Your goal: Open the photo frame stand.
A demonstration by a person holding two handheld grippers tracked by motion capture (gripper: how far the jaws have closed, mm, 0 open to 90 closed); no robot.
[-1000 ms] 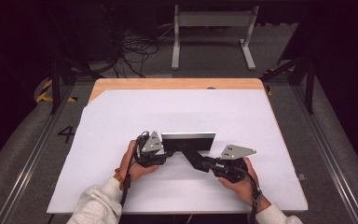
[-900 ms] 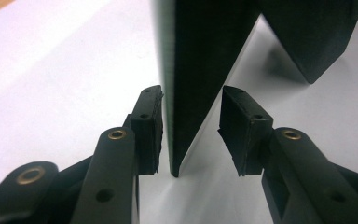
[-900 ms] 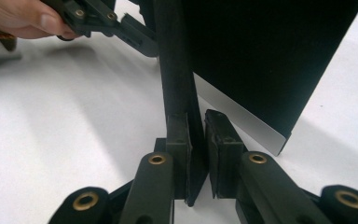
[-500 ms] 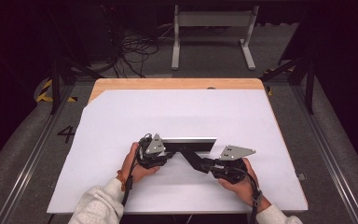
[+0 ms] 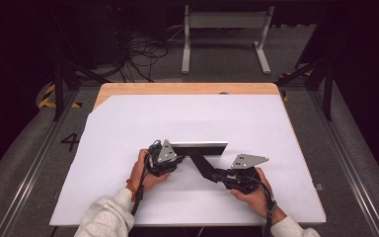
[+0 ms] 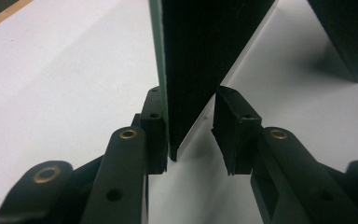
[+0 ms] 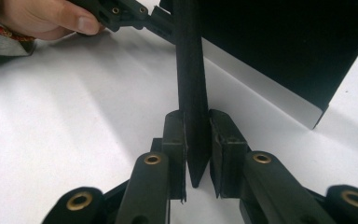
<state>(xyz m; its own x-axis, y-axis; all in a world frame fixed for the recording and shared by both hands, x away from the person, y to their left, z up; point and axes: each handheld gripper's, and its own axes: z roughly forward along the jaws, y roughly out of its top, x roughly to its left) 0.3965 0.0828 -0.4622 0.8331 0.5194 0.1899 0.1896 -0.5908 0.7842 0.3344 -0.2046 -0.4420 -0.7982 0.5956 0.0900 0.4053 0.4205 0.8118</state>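
A white sheet (image 5: 128, 128) covers the wooden table (image 5: 187, 89), its bare edge at 12 o'clock. Near the 6 o'clock edge the left gripper (image 5: 170, 160) has its jaws parted around the left end of an upright black panel (image 5: 200, 147), one pad touching, the other just clear. At 5 o'clock the right gripper (image 5: 216, 174) is clamped on a second black piece (image 5: 200, 163) slanting toward the panel. Beyond lie grey floor, tangled cables (image 5: 140, 52) and a white stand (image 5: 224, 34).
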